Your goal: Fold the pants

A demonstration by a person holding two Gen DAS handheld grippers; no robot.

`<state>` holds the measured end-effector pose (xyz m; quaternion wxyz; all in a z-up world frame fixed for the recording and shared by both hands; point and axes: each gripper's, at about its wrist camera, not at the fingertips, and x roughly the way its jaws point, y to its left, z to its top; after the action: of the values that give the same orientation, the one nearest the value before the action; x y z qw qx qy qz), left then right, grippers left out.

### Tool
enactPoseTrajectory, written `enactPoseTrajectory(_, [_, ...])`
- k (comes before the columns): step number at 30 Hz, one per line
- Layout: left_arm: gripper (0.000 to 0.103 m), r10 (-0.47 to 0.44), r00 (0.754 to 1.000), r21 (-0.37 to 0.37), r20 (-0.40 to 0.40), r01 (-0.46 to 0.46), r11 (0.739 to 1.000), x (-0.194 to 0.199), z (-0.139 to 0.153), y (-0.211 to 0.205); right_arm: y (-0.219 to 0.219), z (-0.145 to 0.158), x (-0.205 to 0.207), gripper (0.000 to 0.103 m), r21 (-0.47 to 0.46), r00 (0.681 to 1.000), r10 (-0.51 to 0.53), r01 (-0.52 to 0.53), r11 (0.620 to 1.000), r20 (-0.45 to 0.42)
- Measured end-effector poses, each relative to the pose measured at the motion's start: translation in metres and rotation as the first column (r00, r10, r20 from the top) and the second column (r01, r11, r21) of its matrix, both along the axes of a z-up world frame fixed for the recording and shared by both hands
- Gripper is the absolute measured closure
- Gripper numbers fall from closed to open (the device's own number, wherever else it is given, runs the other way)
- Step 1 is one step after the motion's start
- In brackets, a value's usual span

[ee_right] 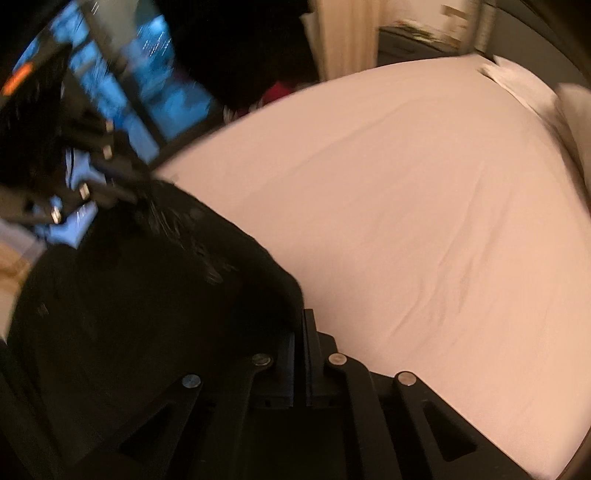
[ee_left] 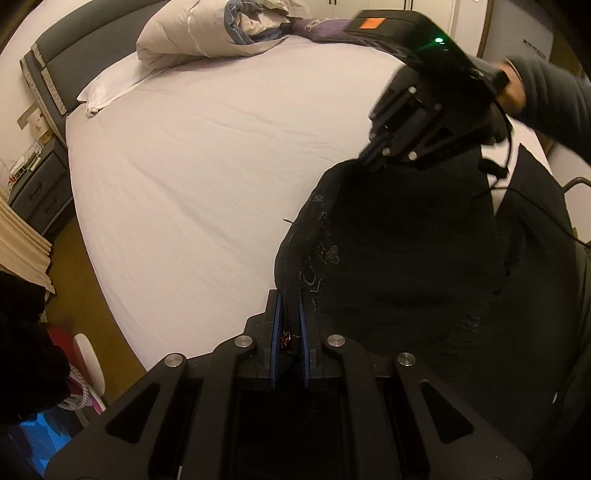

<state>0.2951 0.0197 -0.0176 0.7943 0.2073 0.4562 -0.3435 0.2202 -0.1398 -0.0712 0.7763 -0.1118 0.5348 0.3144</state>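
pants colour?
Black pants, with faint pale stitching near one edge; clearest in the left wrist view.

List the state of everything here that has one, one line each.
black pants: held up off the bed, pinched at two points on one edge
left tool: shut on the pants
right tool: shut on the pants
bed sheet: spread flat, lightly creased
duvet: bunched up at the headboard end

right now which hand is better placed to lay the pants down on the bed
Right, slightly. Both grippers are shut on the black fabric pants, but the right gripper holds its edge farther over the bare white bed sheet, while the left gripper sits near the bed's edge.
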Motion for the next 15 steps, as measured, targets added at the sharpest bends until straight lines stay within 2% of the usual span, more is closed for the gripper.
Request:
enactPoseTrajectory(3, [0.095, -0.001, 1.000, 0.000, 0.000, 0.001, 1.000, -0.012, 0.002, -0.003, -0.009, 0.004, -0.018, 0.099, 0.112, 0.992, -0.117, 0.122, 0.986, -0.044])
enactPoseTrajectory(5, [0.095, -0.003, 1.000, -0.002, -0.005, 0.003, 1.000, -0.023, 0.003, -0.007, -0.012, 0.003, -0.022, 0.099, 0.182, 0.971, -0.213, 0.230, 0.956, -0.109])
enactPoseTrajectory(8, [0.095, -0.006, 1.000, 0.004, 0.000, 0.006, 1.000, -0.038, 0.005, -0.012, -0.023, 0.003, -0.039, 0.099, 0.287, 0.941, -0.303, 0.334, 0.898, -0.148])
enactPoseTrajectory(9, [0.095, -0.005, 1.000, 0.002, 0.000, 0.005, 1.000, -0.043, 0.005, -0.014, -0.030, -0.001, -0.032, 0.098, 0.303, 0.933, -0.324, 0.357, 0.884, -0.154])
enactPoseTrajectory(12, [0.095, 0.004, 1.000, -0.009, -0.004, -0.004, 1.000, -0.058, 0.008, -0.016, -0.037, -0.003, -0.054, 0.098, 0.331, 0.911, -0.368, 0.410, 0.850, -0.185])
enactPoseTrajectory(15, [0.095, -0.005, 1.000, -0.005, 0.000, 0.005, 1.000, -0.076, 0.011, -0.019, -0.040, 0.002, -0.081, 0.098, 0.336, 0.909, -0.367, 0.415, 0.845, -0.199])
